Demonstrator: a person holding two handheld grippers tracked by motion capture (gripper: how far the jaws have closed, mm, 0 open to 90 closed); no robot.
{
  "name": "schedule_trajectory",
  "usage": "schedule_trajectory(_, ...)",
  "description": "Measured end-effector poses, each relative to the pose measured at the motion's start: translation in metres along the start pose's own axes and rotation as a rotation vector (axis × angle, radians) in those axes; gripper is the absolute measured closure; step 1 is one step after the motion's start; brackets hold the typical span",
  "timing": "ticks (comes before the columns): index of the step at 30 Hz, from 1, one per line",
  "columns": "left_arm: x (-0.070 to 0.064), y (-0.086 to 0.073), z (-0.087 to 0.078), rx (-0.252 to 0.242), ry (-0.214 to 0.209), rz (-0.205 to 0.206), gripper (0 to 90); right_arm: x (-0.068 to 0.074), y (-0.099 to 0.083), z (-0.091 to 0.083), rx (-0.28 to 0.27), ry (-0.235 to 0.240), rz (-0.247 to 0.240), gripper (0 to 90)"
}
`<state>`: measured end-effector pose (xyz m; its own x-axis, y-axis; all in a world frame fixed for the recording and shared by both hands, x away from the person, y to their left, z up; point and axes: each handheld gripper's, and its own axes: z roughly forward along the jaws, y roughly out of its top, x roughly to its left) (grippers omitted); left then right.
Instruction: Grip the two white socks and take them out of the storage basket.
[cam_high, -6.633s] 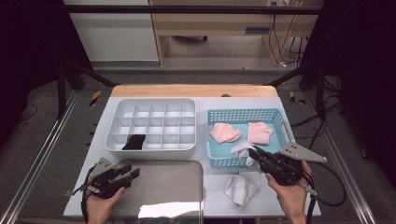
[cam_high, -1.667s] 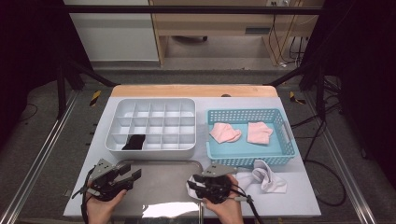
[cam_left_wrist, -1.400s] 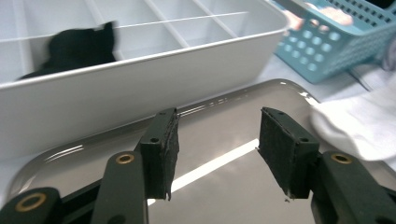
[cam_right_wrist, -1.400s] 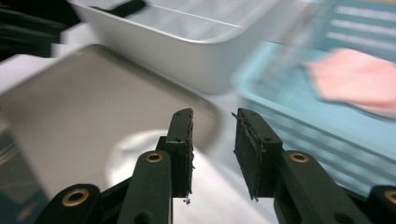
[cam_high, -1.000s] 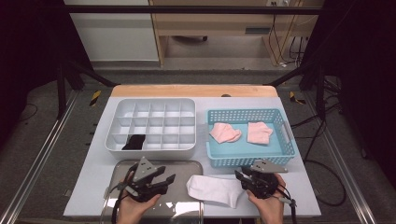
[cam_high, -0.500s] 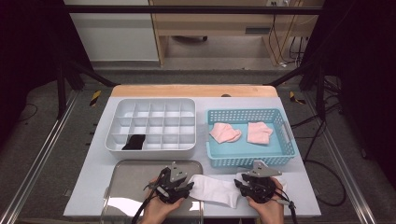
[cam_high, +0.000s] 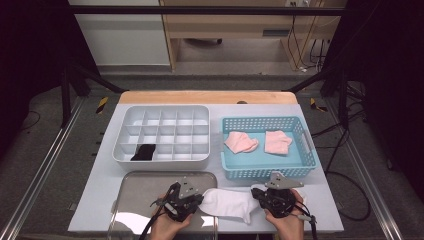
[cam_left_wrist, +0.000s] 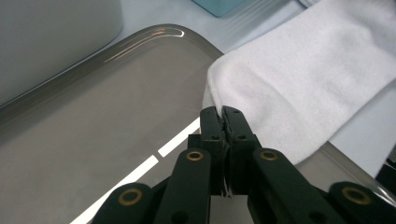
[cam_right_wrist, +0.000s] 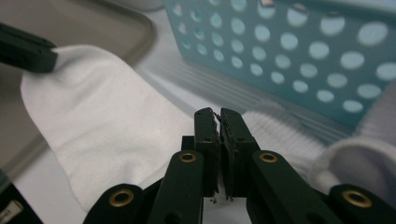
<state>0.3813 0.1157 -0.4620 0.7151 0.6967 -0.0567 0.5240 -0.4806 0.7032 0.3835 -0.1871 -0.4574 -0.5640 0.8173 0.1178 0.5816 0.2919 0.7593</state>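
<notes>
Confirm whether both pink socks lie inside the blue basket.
Yes: two pink socks lie side by side on the floor of the blue basket.

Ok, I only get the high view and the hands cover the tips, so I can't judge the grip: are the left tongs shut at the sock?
Observer: Yes. In the left gripper view the left tongs have their jaws together, tips at the sock's folded edge. I cannot tell whether cloth is pinched.
Operator: Is that end over the tray?
Observer: It lies across the tray's rim there.
Operator: And the right tongs?
Observer: The right tongs also have their jaws together, above the sock's ribbed end, just in front of the basket.
</notes>
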Motion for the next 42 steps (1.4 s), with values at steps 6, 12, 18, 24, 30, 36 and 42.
schedule_trajectory(6, 0.011, -0.016, -0.019, -0.020, 0.022, -0.027, 86.9, 0.017, 0.013, 0.026, 0.046, 0.034, -0.041, 83.7)
schedule_trajectory(12, 0.028, -0.029, -0.026, -0.017, 0.044, -0.063, 86.9, 0.024, 0.018, 0.039, -0.006, 0.068, -0.057, 74.5)
schedule_trajectory(18, 0.036, -0.033, -0.027, -0.018, 0.041, -0.080, 86.8, 0.010, 0.016, 0.004, -0.129, 0.038, -0.030, 65.5)
schedule_trajectory(24, 0.038, -0.033, -0.027, -0.016, 0.044, -0.087, 86.7, -0.009, 0.002, 0.000, -0.095, -0.016, 0.009, 57.6)
schedule_trajectory(30, 0.039, -0.034, -0.026, -0.017, 0.040, -0.090, 86.5, -0.013, 0.002, 0.025, -0.052, -0.007, 0.011, 45.5)
schedule_trajectory(36, 0.039, -0.034, -0.027, -0.021, 0.037, -0.090, 86.4, -0.006, 0.001, 0.043, 0.018, -0.034, -0.037, 55.2)
schedule_trajectory(42, 0.040, -0.034, -0.027, -0.024, 0.038, -0.096, 86.4, 0.001, 0.003, 0.043, 0.029, -0.030, -0.028, 89.0)
